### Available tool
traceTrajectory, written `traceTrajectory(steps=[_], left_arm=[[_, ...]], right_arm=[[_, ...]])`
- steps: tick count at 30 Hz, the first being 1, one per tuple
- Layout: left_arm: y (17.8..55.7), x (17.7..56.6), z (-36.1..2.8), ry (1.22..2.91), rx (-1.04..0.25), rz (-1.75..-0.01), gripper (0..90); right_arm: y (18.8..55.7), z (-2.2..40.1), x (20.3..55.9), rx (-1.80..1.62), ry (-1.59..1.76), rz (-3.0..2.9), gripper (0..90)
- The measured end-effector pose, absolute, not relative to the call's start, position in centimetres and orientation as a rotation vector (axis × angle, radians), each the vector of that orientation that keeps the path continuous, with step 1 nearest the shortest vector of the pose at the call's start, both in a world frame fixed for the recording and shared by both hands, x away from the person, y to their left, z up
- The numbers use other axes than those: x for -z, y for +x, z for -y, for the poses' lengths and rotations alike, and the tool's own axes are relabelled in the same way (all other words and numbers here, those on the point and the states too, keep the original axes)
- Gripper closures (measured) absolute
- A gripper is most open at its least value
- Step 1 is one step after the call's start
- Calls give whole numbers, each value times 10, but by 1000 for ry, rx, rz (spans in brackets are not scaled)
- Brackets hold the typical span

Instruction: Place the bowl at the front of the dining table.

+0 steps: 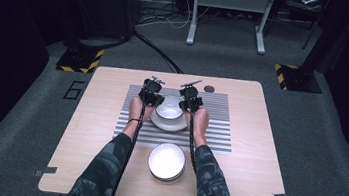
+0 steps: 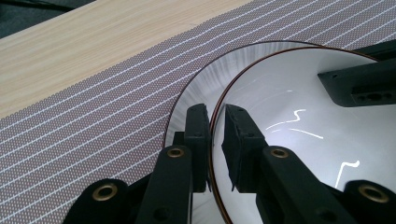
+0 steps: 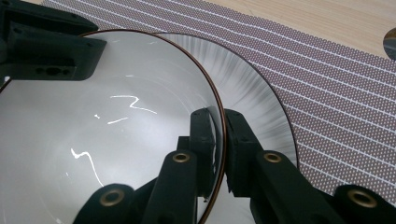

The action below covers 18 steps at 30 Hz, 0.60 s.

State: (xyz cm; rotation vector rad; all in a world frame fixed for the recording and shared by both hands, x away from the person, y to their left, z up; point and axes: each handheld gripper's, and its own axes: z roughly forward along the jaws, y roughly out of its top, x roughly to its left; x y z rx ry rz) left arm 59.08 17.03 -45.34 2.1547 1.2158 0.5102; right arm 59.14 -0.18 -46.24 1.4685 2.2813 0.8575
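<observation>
Nearest the high camera: two patterned sleeves coming in from the bottom edge, forearms running up either side of a white bowl that sits alone on the near part of the wooden table.

Striped grey mat lies across the table's middle. On it, a white plate with a thin dark rim.

Second white bowl, brown-rimmed, is over that plate, gripped from both sides. Whether its base touches the plate cannot be told.

Left gripper: jaws clamped on the bowl's left wall, one pad outside, one inside, rim between them.

Right gripper: jaws clamped the same way on the opposite wall; the left gripper shows across the bowl in this view.

Small dark round disc lies on the table beyond the mat.
</observation>
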Motion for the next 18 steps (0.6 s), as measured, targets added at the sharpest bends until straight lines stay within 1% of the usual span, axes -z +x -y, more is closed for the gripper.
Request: traceTrajectory(steps=[12, 15, 16, 18], left_arm=[[591, 455, -173, 2163, -432, -1229, 693], [592, 454, -178, 2167, -408, -1239, 631], [591, 453, -181, 2164, -395, -1244, 607], [590, 451, -183, 2152, -388, -1254, 534]], right_arm=[[591, 4, 462, -866, 1485, -2285, 827], [591, 6, 462, -863, 1482, -2289, 822], [590, 7, 461, -866, 1484, -2291, 804], [590, 8, 459, -866, 1492, -2283, 686]])
